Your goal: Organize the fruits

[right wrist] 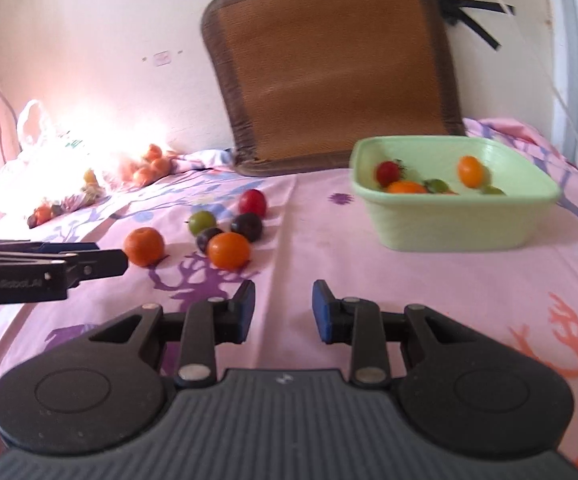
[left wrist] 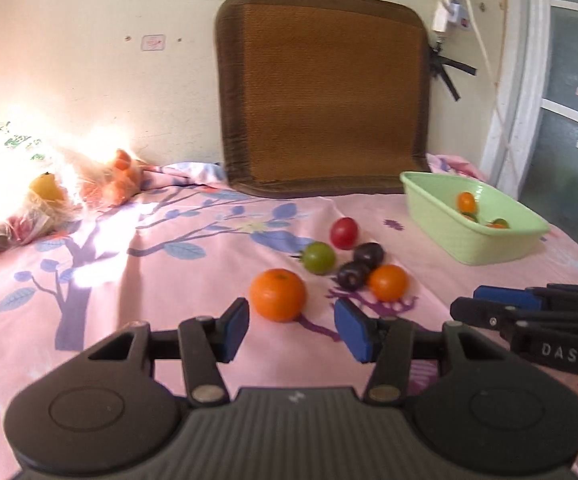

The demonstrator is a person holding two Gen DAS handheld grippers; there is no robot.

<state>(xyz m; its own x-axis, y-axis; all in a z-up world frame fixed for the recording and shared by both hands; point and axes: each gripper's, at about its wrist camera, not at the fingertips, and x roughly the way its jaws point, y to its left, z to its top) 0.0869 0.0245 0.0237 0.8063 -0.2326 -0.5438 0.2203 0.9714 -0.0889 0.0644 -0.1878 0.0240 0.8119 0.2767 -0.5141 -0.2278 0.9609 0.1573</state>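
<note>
1. Left gripper (left wrist: 295,330): jaws apart, nothing btwn the blue pads, held low over the pink floral sheet (left wrist: 149,320).
2. Large orange (left wrist: 277,295) sits just ahead of the left gripper's gap, a bit toward its left pad; not touched.
3. Right gripper (right wrist: 283,310): jaws w/ a narrow gap, empty, over bare sheet. Seen from the left wrist view it pokes in side-on at the right edge.
4. Fruit cluster on sheet, ahead of the left gripper & left of the right one: smaller orange (left wrist: 388,282), two dark plums (left wrist: 353,275) (left wrist: 368,254) touching each other, green tomato (left wrist: 319,257), red tomato (left wrist: 344,233) at the back.
5. Green plastic basin (right wrist: 449,228) stands right of the cluster, well apart, ahead of the right gripper. Inside: red tomato, orange fruit, small orange tomato (right wrist: 470,171), green bits; exact count unclear, blurred.
6. Woven brown mat (left wrist: 321,92) leans on the wall behind.
7. Far left: plastic bags w/ more fruit (left wrist: 121,178), washed out by sun glare.
</note>
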